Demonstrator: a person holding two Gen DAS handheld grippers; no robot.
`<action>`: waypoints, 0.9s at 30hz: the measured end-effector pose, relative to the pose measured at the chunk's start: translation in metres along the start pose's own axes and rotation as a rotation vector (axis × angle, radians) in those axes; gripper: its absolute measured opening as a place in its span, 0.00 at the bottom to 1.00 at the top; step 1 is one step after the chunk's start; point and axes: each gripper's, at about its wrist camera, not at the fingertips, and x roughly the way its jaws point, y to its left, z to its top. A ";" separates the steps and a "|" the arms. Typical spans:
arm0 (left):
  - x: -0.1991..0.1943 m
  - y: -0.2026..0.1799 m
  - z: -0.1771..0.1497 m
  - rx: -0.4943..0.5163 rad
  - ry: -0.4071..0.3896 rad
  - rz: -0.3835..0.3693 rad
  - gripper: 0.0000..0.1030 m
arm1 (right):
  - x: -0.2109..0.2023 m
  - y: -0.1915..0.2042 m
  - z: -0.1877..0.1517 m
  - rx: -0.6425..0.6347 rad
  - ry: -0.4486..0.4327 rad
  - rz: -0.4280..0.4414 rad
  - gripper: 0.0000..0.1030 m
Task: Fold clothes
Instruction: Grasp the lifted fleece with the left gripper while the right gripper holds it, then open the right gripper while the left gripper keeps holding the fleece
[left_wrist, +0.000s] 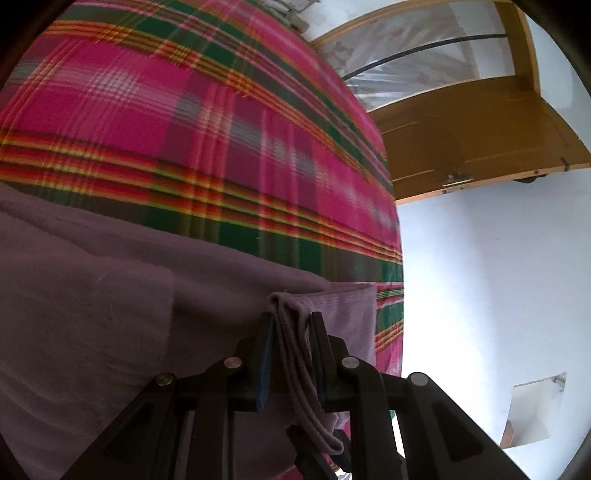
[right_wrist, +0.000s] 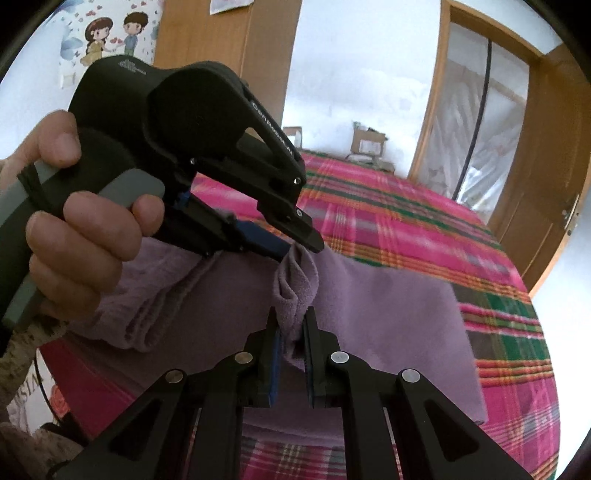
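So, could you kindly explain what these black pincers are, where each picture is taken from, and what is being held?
These are two hand-held grippers, not a robot arm; each carries a wide-angle camera looking along its fingers. One picture comes from the left gripper, the other from the right gripper. The right view also shows the left gripper and the hand squeezing its handle. A pink-and-green plaid bedsheet covers the surface, and a purple garment lies on it. Both grippers are shut on bunched folds of that garment, close together.
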 end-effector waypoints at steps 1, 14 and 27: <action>0.000 0.000 0.000 0.000 0.001 0.005 0.18 | 0.001 0.000 -0.001 0.000 0.004 0.005 0.11; -0.023 0.000 0.003 -0.015 -0.101 0.034 0.18 | 0.010 0.000 -0.010 0.008 0.034 0.076 0.28; -0.047 -0.008 -0.014 0.034 -0.152 0.046 0.20 | -0.001 -0.031 -0.009 0.221 0.014 0.231 0.28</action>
